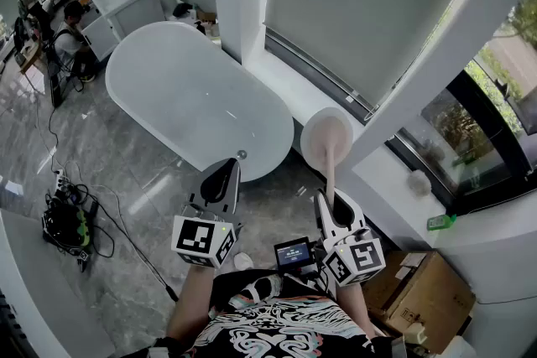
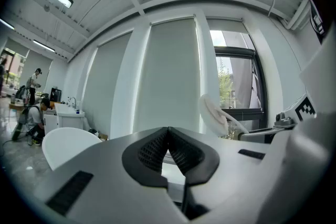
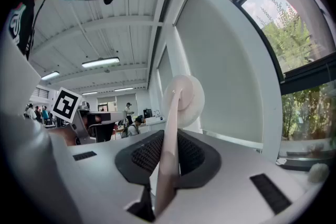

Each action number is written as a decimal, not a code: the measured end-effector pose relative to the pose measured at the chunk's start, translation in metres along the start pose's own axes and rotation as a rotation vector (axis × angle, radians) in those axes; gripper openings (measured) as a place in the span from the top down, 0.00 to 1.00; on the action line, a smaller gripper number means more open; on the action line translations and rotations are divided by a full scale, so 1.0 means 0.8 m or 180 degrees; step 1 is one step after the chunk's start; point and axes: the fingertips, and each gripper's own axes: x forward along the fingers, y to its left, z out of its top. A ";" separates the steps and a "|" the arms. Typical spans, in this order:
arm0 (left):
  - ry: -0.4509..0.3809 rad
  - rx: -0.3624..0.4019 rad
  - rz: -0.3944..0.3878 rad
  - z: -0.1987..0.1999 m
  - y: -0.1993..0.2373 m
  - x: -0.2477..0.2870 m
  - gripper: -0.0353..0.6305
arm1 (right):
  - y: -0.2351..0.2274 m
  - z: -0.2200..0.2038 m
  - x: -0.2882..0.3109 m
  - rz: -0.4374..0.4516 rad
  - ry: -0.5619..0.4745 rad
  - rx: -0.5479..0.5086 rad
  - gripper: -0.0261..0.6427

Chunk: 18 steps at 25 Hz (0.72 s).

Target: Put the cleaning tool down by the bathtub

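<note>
Pink long-handled cleaning tool (image 1: pixel 329 148) was clamped aloft in right hand-held gripper (image 1: pixel 336 202) beside white bathtub (image 1: pixel 185 92); left hand-held gripper (image 1: pixel 224 173) closed, empty; lowering due.

Mock bathroom inside a lab: bathtub (image 1: pixel 197 96), floor cables (image 1: pixel 71 218), seated workers (image 1: pixel 71 42).

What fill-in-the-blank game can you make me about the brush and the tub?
1. The right tongs grip the brush by its ____.
2. The left tongs are shut and hold ____.
3. The colour of the tub is ____.
Missing words: handle, nothing, white.
</note>
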 end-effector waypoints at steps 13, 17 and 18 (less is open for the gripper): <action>-0.0045 -0.0014 -0.0142 0.010 -0.135 -0.029 0.92 | -0.033 0.060 -0.134 -0.0020 -0.0347 -0.0043 0.83; -0.0066 0.0038 -0.0123 0.016 -0.159 -0.029 0.92 | -0.043 0.067 -0.155 -0.0008 -0.0423 -0.0116 0.83; -0.0067 0.0054 -0.0112 0.016 -0.165 -0.029 0.92 | -0.045 0.068 -0.160 0.0016 -0.0432 -0.0123 0.83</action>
